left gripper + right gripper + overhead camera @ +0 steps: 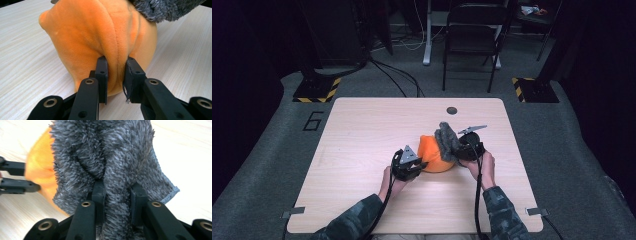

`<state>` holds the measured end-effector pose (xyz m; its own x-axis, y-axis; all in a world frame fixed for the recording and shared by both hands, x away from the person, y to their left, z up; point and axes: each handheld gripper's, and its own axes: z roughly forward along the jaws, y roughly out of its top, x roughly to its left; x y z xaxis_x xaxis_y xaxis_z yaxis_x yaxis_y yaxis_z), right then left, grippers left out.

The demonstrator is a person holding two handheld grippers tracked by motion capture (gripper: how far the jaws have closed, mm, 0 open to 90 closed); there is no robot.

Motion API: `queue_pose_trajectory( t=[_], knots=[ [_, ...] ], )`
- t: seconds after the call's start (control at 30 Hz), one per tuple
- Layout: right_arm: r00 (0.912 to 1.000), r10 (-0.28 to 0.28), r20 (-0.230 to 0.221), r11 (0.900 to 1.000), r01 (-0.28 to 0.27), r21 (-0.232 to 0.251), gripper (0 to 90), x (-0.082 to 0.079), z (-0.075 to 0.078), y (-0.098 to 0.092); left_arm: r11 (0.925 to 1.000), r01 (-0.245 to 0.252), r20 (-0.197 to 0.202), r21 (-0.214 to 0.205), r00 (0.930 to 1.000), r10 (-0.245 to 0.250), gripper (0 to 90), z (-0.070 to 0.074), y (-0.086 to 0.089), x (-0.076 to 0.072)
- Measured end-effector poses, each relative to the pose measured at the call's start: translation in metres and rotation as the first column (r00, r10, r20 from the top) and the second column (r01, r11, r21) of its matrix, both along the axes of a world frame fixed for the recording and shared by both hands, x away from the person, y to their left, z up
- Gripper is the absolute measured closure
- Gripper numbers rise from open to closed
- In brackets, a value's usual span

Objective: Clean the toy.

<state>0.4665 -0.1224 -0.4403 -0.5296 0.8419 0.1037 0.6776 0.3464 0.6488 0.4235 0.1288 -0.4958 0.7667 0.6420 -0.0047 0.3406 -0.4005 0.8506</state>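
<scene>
An orange plush item (435, 155) lies at the table's middle, with a fuzzy grey cloth (447, 138) draped over its right side. My left gripper (416, 165) is at its left, shut on a fold of the orange plush (100, 37); the jaws pinch that fold between them. My right gripper (460, 150) is at the right, shut on a bunched fold of the grey cloth (112, 152), which hides most of the orange plush (40, 167) behind it. In the right gripper view the left gripper's fingers (20, 185) reach in from the left edge.
The light wooden table (362, 130) has a small round hole (452, 110) near its far edge. Beyond the table stand a black folding chair (474, 37), floor cables, and posts with yellow-black striped bases (318, 90).
</scene>
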Motion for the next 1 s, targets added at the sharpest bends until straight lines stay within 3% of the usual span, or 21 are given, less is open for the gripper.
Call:
queue_pose_trajectory(
  t=[0.13,0.3,0.5,0.6,0.67,0.8,0.97,1.0],
  knots=[
    [0.9991,-0.021,-0.037,0.9998,0.021,0.003,70.4,0.004,-0.007,-0.010,1.0000,0.002,-0.002,-0.005,1.0000,-0.002,74.8,-0.001,0.001,0.001],
    [0.9944,-0.066,-0.083,0.9966,0.062,-0.054,70.4,0.010,-0.024,-0.016,1.0000,-0.002,-0.011,-0.008,0.9999,0.002,74.7,-0.003,0.004,0.002],
    [0.9910,-0.078,-0.109,0.9944,0.069,-0.080,70.4,0.013,-0.037,-0.017,1.0000,0.000,-0.007,-0.008,1.0000,-0.001,74.7,-0.003,0.003,0.002],
    [0.9889,-0.077,-0.127,0.9903,0.061,-0.125,70.4,0.016,-0.044,-0.017,0.9999,0.000,-0.004,-0.010,1.0000,0.000,74.7,-0.003,0.004,0.002],
    [0.9872,-0.084,-0.135,0.9893,0.067,-0.130,70.4,0.017,-0.049,-0.016,1.0000,-0.001,0.002,-0.010,1.0000,0.001,74.7,-0.003,0.004,0.002],
    [0.9900,-0.088,-0.110,0.9848,0.070,-0.159,70.4,0.015,-0.045,-0.014,1.0000,0.005,0.004,0.001,1.0000,-0.005,74.7,-0.002,0.005,0.001],
    [0.9916,-0.095,-0.088,0.9868,0.082,-0.140,70.5,0.015,-0.031,-0.022,1.0000,0.000,0.006,-0.008,1.0000,0.000,74.7,-0.003,0.006,0.003],
    [0.9921,-0.103,-0.072,0.9886,0.094,-0.118,70.5,0.014,-0.027,-0.024,1.0000,0.003,0.004,-0.007,1.0000,-0.003,74.7,-0.003,0.007,0.003]
  ],
)
